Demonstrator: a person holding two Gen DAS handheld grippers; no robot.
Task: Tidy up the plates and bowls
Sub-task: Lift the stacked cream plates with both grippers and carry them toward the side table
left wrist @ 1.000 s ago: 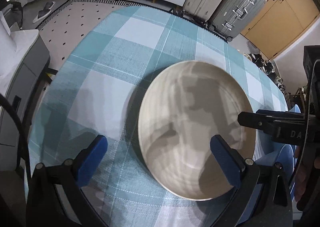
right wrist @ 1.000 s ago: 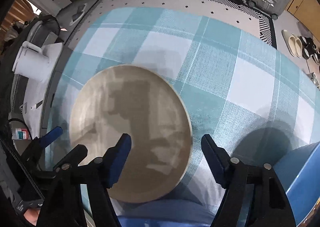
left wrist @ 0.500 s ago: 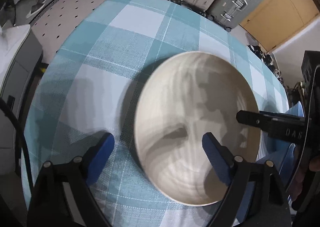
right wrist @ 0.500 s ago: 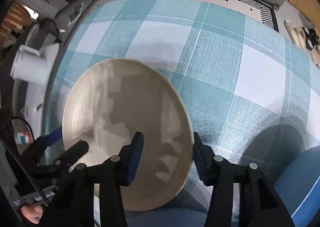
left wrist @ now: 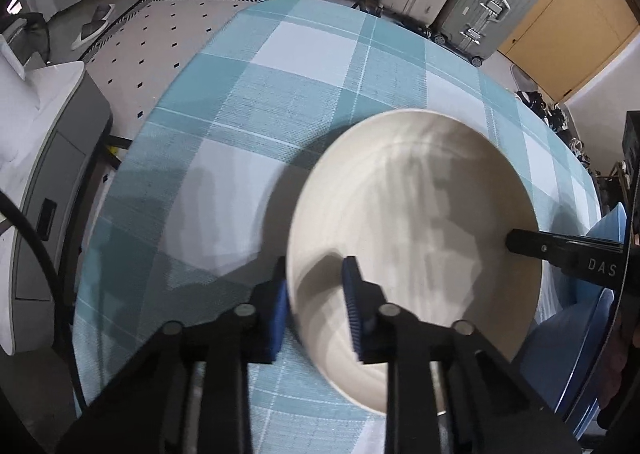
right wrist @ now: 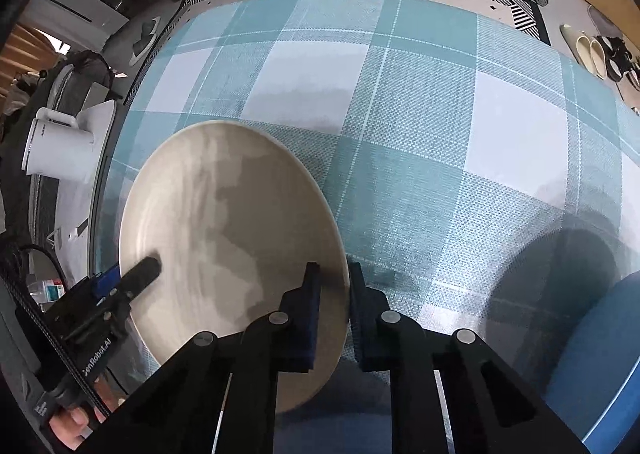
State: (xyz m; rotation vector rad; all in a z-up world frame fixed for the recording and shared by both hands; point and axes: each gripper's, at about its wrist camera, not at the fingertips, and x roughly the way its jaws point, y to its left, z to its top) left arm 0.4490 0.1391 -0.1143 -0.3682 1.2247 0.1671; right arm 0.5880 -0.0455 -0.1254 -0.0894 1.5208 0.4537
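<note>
The round table under a teal-and-white checked woven cloth (left wrist: 280, 102) is taking up most of the room in front of me, and it is carrying very little: one wide, shallow cream ceramic plate (left wrist: 420, 222) sitting toward the near edge, and a stack of pale blue dishes (left wrist: 592, 318) peeking in at the right border of the left view, just beside the cream plate. I cannot tell how many blue pieces are lying there or whether they are plates or bowls. Judging by that, the sorting is looking only partly done: the blue ware seems gathered, while the cream plate is yet to join a pile, and the step in hand is the two-handed pick-up of it.

The left gripper (left wrist: 316, 306), black with blue pads, is pointing steeply down at the plate's left rim, its jaws closing, one pad outside the rim and one inside, the rim lying between them. Whether the pads are pressing yet is hard to say, as the picture is smeared there.

The right gripper (right wrist: 334, 310) is doing the same on the opposite rim, jaws closing to a narrow slot with the plate's edge running through it; the pads look to be nipping the rim. The plate is appearing to rest on the cloth, not clearly lifted.
</note>
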